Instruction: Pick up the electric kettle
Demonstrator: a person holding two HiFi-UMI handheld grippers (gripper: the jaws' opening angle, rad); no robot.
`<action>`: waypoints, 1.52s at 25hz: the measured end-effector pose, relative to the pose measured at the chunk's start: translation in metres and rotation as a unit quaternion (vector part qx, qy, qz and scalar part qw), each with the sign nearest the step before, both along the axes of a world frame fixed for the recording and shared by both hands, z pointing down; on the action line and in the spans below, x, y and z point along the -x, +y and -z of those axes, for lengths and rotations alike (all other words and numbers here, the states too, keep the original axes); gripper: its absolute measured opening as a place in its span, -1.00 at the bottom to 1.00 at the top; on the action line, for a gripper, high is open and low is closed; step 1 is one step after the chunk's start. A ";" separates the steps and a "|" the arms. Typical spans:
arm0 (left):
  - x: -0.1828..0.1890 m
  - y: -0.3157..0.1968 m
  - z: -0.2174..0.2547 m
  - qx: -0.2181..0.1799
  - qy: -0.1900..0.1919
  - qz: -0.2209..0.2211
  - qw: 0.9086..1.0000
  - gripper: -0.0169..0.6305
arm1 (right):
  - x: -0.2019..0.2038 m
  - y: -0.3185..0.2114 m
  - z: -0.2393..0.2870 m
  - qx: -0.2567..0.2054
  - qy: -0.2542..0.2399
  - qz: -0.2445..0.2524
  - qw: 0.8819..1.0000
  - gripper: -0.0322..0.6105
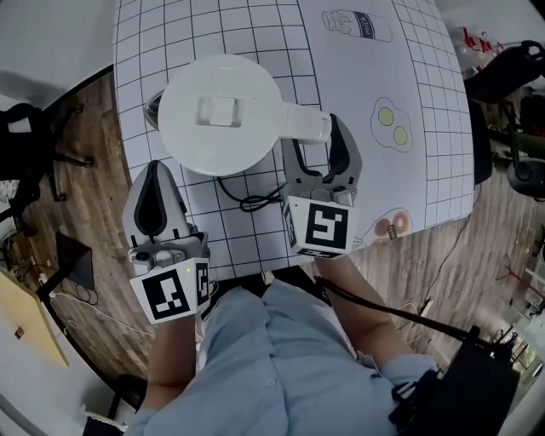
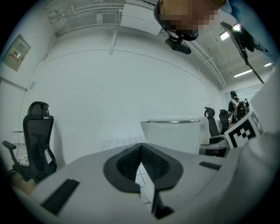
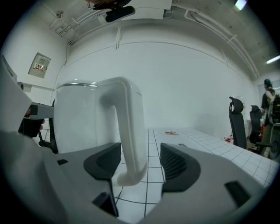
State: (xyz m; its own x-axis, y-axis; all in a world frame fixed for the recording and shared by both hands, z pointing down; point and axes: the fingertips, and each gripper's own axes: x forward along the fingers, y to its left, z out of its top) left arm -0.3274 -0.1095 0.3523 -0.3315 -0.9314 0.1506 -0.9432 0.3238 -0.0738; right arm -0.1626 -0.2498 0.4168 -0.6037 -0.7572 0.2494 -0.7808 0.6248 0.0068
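White electric kettle (image 1: 220,115) on the gridded surface (image 1: 341,81): rigid, smooth, likely hefty; best taken by its handle (image 3: 130,127), standing ungripped between the wide-open right tongs (image 3: 140,162); left tongs (image 2: 141,154) closed, empty.

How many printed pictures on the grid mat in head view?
3: a bottle drawing at the far edge; an outlined pair of green circles right of the kettle; a brown drawing near the mat's front edge, right of the right gripper. The kettle may hide more.
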 end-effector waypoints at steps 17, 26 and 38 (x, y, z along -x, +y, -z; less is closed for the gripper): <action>0.034 -0.015 0.002 -0.003 0.008 0.017 1.000 -0.95 | 0.025 -0.033 0.004 -0.015 0.005 -0.007 1.000 -0.47; 0.034 -0.020 0.002 -0.007 0.008 0.018 1.000 -0.95 | 0.027 -0.033 0.003 -0.014 -0.002 -0.013 1.000 -0.77; 0.035 -0.020 0.005 -0.012 0.006 0.019 1.000 -0.95 | 0.024 -0.039 0.005 -0.014 -0.021 -0.034 0.999 -0.79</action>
